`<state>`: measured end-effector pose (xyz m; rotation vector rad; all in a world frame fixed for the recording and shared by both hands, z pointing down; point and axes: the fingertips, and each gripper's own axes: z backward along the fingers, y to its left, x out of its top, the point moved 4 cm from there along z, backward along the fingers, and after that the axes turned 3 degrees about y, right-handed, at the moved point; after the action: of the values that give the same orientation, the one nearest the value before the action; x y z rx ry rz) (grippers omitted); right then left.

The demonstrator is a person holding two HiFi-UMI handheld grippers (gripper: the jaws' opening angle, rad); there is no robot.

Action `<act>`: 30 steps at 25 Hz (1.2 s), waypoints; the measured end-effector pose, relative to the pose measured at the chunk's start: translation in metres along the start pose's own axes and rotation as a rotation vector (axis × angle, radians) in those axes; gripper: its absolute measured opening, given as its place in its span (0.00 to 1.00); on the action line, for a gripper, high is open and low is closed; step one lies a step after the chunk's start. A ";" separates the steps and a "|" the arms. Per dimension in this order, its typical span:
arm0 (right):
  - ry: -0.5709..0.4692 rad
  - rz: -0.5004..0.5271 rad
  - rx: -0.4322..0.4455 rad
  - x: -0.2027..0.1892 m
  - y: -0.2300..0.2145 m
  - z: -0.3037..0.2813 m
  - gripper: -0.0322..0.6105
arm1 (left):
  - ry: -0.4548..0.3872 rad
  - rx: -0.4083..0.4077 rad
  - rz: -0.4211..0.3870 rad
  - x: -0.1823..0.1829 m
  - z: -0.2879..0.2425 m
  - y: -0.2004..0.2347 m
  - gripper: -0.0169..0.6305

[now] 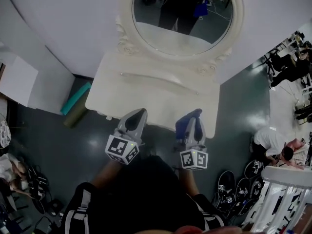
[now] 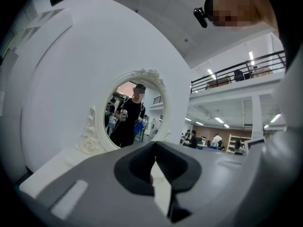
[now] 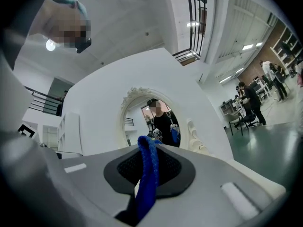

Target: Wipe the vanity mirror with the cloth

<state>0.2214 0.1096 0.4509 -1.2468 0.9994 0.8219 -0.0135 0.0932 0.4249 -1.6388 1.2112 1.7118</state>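
our right gripper [image 1: 196, 117] pinches the blue cloth [image 3: 147, 174]. the left gripper [image 1: 139, 115] seems pressed together and empty. the mirror [image 1: 183, 23] stands at 12 o'clock.

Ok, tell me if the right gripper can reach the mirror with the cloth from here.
Probably yes: the right gripper, shut on the cloth, faces the mirror, with only the vanity top between.

**Oval cream-framed vanity mirror [image 1: 183, 21] upright, blue knitted cloth [image 3: 147, 174] clamped**

The vanity mirror is standing at the back of a cream dressing table [image 1: 146, 91], its glass reflecting the room. The blue knitted cloth is sitting pinched between the right gripper's [image 3: 150, 167] jaws, well apart from the glass.
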 end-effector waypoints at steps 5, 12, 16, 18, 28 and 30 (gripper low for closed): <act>-0.029 0.000 -0.047 -0.003 0.013 -0.049 0.11 | 0.005 -0.043 -0.001 0.021 -0.030 0.045 0.04; -0.072 -0.031 -0.112 0.003 0.038 -0.103 0.11 | 0.018 -0.112 0.000 0.052 -0.057 0.097 0.04; -0.101 -0.040 -0.134 0.010 0.039 -0.130 0.11 | 0.018 -0.128 0.013 0.064 -0.076 0.115 0.04; -0.115 -0.044 -0.138 0.015 0.032 -0.143 0.11 | 0.018 -0.124 0.021 0.066 -0.088 0.119 0.04; -0.234 -0.134 -0.177 0.055 -0.027 -0.210 0.11 | -0.005 -0.102 0.000 0.087 -0.146 0.113 0.04; -0.263 -0.145 -0.187 0.064 -0.036 -0.223 0.11 | -0.002 -0.105 -0.001 0.088 -0.154 0.111 0.04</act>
<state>0.2437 -0.1183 0.3975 -1.3129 0.6248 0.9534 -0.0377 -0.1114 0.3872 -1.6965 1.1369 1.8042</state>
